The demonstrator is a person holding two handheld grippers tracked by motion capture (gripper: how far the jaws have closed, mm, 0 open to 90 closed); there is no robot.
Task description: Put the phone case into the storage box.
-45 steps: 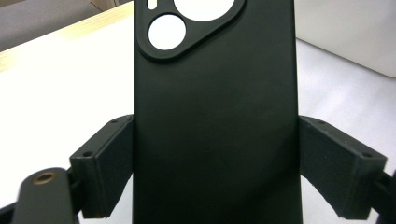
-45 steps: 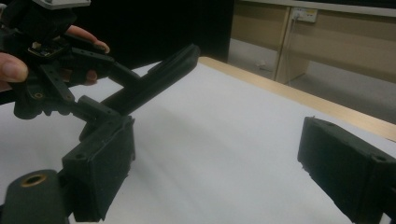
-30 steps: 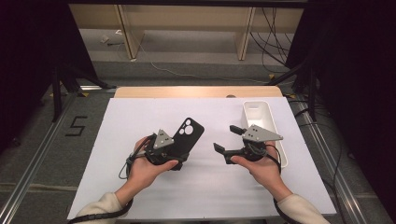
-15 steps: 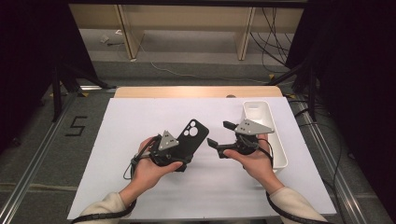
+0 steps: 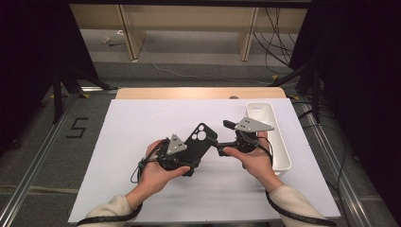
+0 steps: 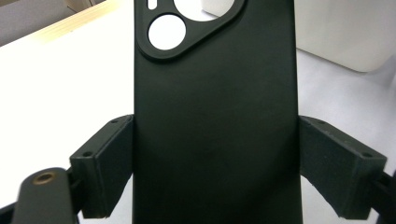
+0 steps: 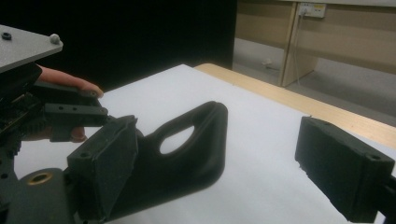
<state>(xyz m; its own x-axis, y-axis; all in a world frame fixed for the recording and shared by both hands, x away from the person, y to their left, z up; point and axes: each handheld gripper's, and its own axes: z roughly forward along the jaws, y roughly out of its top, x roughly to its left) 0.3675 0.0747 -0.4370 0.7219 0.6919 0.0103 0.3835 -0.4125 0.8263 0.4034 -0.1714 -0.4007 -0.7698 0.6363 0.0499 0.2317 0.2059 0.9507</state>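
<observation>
Both left gripper [image 5: 189, 158] fingers clamp the black phone case [image 5: 198, 142], camera end pointing away; right gripper [image 5: 224, 137] fingers gape.

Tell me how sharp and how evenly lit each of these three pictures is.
High view: the white table is bright and evenly lit, its surroundings near black. Left gripper view: the black phone case is so close that it looks soft, and the table glares white through its camera holes. Right gripper view: the near jaws of the right gripper are blurred, and the background behind the table is dark.

Phone case [image 6: 215, 121] top, bottom cut off by frame.
</observation>
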